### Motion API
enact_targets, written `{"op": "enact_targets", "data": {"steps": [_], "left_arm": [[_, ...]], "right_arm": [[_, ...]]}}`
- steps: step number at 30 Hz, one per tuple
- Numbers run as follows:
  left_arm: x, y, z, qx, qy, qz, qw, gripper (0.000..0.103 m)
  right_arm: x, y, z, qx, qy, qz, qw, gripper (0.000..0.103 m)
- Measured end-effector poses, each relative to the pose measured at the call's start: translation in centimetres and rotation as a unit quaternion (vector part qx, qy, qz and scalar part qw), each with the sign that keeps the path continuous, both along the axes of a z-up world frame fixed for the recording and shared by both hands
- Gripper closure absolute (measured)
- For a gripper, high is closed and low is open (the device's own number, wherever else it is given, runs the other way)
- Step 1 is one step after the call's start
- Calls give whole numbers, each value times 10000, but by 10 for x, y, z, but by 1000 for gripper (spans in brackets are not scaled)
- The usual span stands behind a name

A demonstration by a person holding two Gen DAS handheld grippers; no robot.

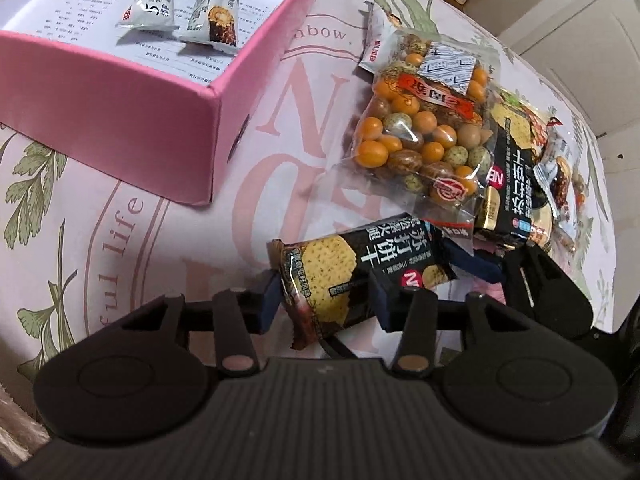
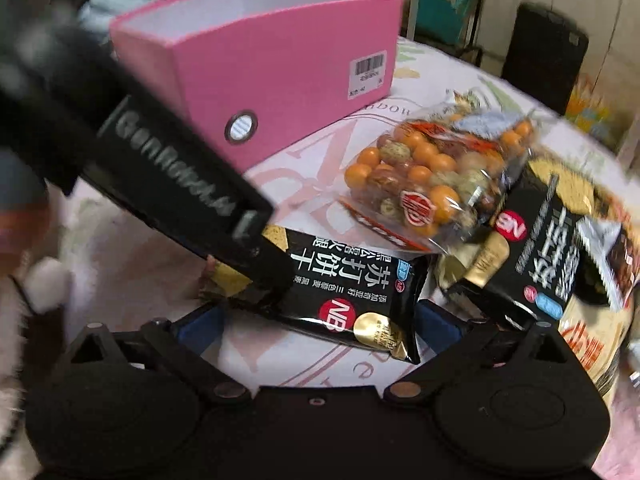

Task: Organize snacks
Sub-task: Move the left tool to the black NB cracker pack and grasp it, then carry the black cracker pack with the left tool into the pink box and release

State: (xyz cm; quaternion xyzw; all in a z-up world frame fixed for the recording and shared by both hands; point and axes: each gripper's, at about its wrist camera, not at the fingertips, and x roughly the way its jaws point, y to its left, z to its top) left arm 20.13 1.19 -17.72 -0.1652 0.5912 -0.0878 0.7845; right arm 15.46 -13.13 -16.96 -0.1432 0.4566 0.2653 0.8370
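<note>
A black soda-cracker packet (image 1: pixel 340 272) lies on the printed tablecloth, and my left gripper (image 1: pixel 326 304) is shut on it across its width, blue pads against both long edges. The right wrist view shows one of its fingers (image 2: pixel 264 264) coming down onto the packet (image 2: pixel 352 300). My right gripper (image 2: pixel 320 324) is wide open around the packet's near end, its pads clear of it; its blue fingers (image 1: pixel 486 268) show beside the packet. A clear bag of coated peanuts (image 1: pixel 420 132) (image 2: pixel 432 184) rests just beyond. The pink box (image 1: pixel 160 140) (image 2: pixel 280 80) holds two white bars (image 1: pixel 156 0) (image 1: pixel 216 12).
A second black cracker packet (image 1: pixel 516 168) (image 2: pixel 552 248) and small wrapped snacks (image 1: pixel 558 172) are piled to the right, partly under the peanut bag. The tablecloth (image 1: pixel 120 220) ends at the table's right edge. A black upright object (image 2: pixel 544 56) stands behind the table.
</note>
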Motion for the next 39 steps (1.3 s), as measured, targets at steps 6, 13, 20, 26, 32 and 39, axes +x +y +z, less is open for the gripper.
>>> {"op": "enact_targets", "data": {"steps": [6, 13, 20, 26, 32, 39], "left_arm": [[-4, 3, 5, -79, -15, -135, 9999, 58], [-18, 5, 19, 109, -48, -524, 9986, 57], [-31, 21, 25, -475, 82, -447, 9978, 57], [-45, 24, 38, -577, 32, -604, 9965, 58], [-62, 28, 45, -538, -2, -634, 9965, 57], [-84, 33, 73, -551, -151, -845, 9948, 57]], "right_arm": [[4, -3, 9, 61, 233, -172, 9996, 0], [1, -2, 28, 207, 424, -175, 9987, 1], [-2, -11, 57, 471, 492, -244, 9974, 1], [-8, -8, 58, 322, 691, -369, 9964, 2], [-27, -2, 62, 353, 896, -616, 9934, 3], [-51, 5, 87, 319, 898, -936, 9910, 4]]}}
